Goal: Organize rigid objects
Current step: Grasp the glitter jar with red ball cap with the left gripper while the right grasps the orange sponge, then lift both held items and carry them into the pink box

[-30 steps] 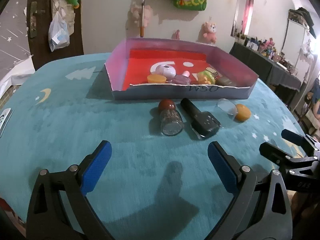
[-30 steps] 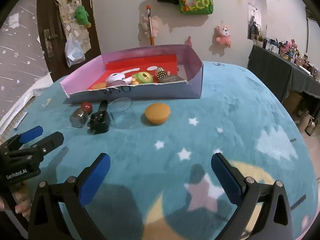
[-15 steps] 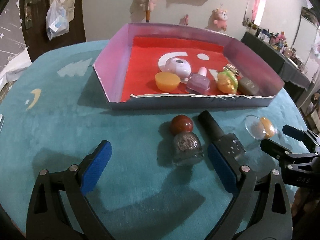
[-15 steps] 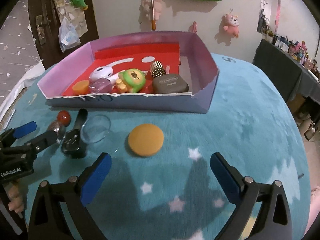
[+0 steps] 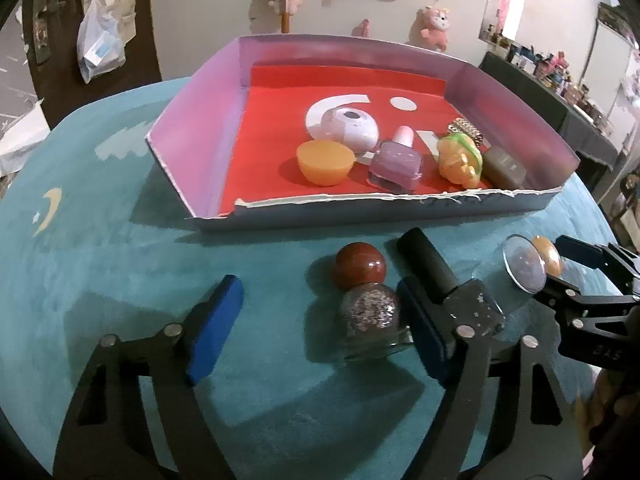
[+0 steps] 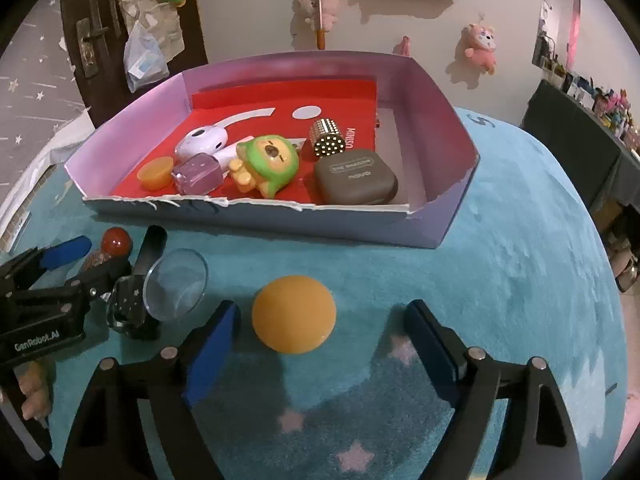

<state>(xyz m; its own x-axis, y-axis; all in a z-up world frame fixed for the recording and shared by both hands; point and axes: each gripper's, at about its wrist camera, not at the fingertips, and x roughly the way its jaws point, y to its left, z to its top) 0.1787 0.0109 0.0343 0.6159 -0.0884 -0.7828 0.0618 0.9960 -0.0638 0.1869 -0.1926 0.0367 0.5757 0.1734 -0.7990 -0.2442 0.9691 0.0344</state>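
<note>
On the blue rug (image 6: 500, 280), in front of the box (image 6: 256, 216), lie the loose things. The left gripper (image 5: 320, 328) has just been closing, and the glitter bottle (image 5: 370, 320) with a red ball top sits between its pads, not squeezed. The right gripper (image 6: 324, 344) has just been closing too, with the orange lid (image 6: 294, 314) just ahead of its pads, not held.
</note>
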